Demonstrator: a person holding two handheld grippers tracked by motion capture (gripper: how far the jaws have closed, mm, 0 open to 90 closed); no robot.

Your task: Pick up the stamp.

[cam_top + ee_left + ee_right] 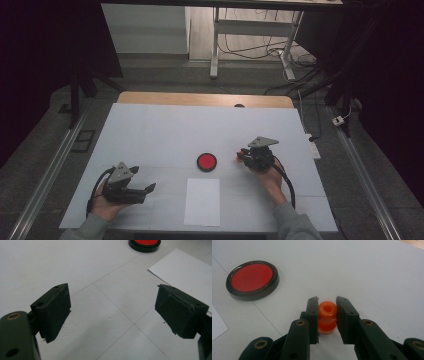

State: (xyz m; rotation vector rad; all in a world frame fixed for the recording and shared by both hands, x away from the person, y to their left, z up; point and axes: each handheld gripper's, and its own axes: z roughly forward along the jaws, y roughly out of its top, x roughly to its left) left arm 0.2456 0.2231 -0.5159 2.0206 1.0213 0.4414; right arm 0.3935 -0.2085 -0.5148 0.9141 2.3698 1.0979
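Right gripper [327, 315] clamps a small orange spool-shaped piece [327, 316]; left gripper [112, 315] rests wide open and empty.

In the right gripper view, the two black jaws press against either side of the orange piece, which has a hole through its top and a waist around its middle, and sits just above the white table cover [374, 272]. The red disc with a black rim [252, 280] lies on the cover near the jaws, ahead and to their left, not touching them. In the high view, the right gripper [243, 155] sits just right of the disc [206, 162], held by the right hand [270, 177]. The left gripper [145, 192], in the left hand [105, 202], lies at the near left of the table, jaws spread far apart over bare cover, pointing toward the white sheet of paper [202, 201] that lies just before the disc.
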